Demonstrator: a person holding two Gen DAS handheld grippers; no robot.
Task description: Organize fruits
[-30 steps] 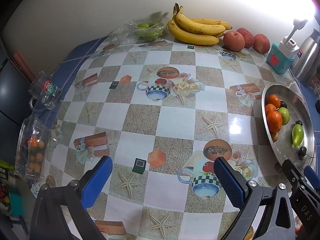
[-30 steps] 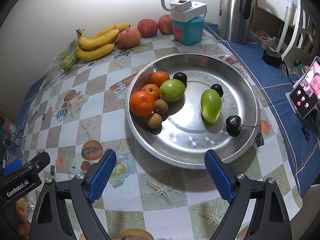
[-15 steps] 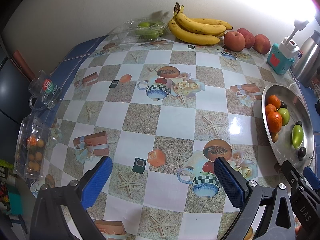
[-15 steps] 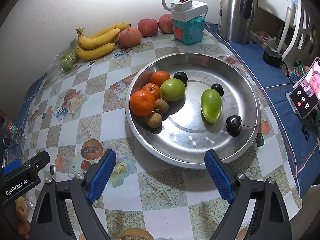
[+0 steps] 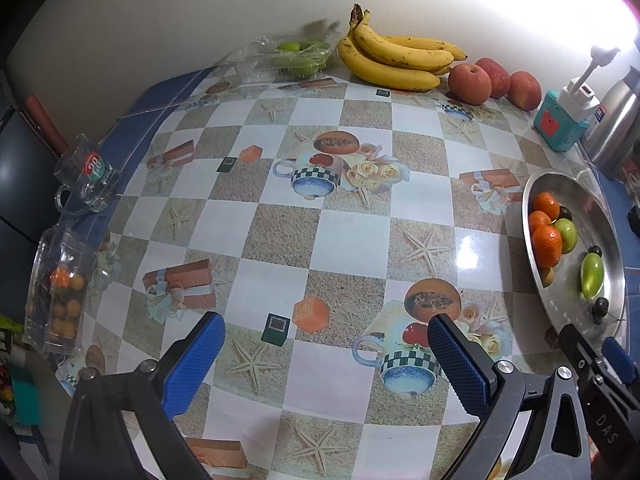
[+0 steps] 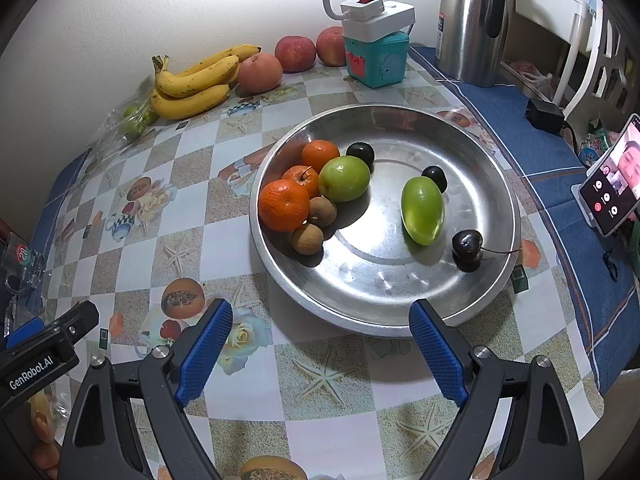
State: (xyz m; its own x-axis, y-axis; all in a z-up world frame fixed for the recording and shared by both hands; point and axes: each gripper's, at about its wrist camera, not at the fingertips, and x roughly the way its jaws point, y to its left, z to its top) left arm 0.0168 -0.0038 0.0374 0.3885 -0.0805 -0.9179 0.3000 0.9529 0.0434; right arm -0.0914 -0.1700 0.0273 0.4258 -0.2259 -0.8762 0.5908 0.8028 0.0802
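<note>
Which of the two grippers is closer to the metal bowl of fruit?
Right. The right gripper hangs open just short of the metal bowl's near rim; the left gripper, also open, sits off to the bowl's left over bare tablecloth.

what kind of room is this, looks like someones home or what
Most likely a lived-in home, probably a dining or kitchen table. It has a patterned plastic tablecloth, bananas and apples against the wall, a steel thermos jug, and a steel fruit tray.
</note>
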